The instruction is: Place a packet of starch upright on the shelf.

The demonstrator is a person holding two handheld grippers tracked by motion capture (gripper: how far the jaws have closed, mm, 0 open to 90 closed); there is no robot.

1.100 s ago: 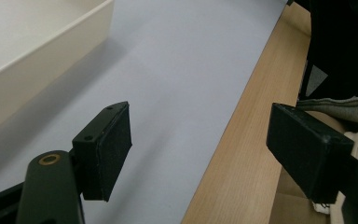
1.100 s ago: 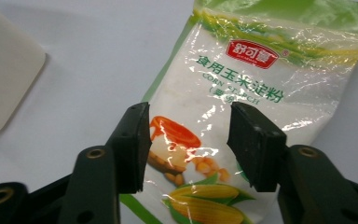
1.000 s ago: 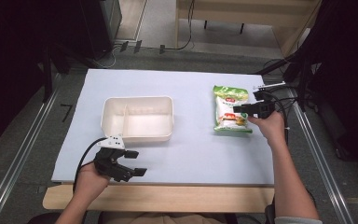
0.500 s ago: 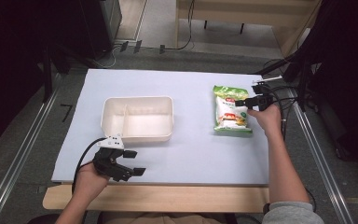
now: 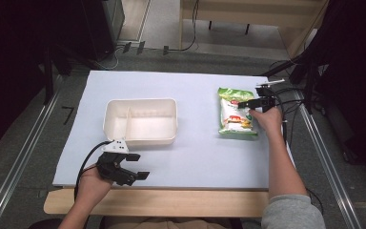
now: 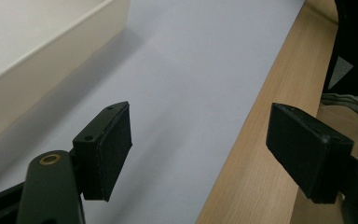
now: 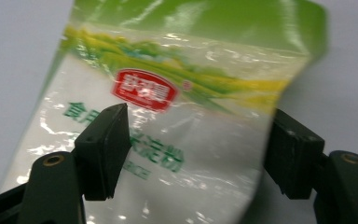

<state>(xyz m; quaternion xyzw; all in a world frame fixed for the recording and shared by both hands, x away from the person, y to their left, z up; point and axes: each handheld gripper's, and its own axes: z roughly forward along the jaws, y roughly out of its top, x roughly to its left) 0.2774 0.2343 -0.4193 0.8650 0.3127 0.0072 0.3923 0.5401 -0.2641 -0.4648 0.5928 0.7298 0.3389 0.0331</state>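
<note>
Right gripper (image 5: 250,103) has moved forward and down onto the snack bag (image 5: 236,113) since the earlier frame; its jaws have just been opening and now stand wide, straddling the bag's width in the right gripper view, pads not pressing it, nothing held. Left gripper (image 5: 134,168) unchanged near the front edge of the worktop (image 5: 200,157), jaws wide apart and empty, only bare sheet and wood edge between them.

Bag (image 7: 168,140): flat sealed pouch, glossy crinkled plastic with glare spots, green band across the top, yellow-green strip below, white body, red oval logo, green printed characters. It lies flat near the right edge of the worktop, green end toward the far edge, well apart from the container.

Container (image 5: 141,120): cream rectangular plastic tray, rounded corners, smooth matte walls, one thin divider making a narrow left compartment and a wide right one; both compartments empty. It sits left of centre, just beyond the left gripper.

Worktop: pale blue-white smooth sheet over light wood, wood strip (image 6: 256,163) showing along the front edge.
</note>
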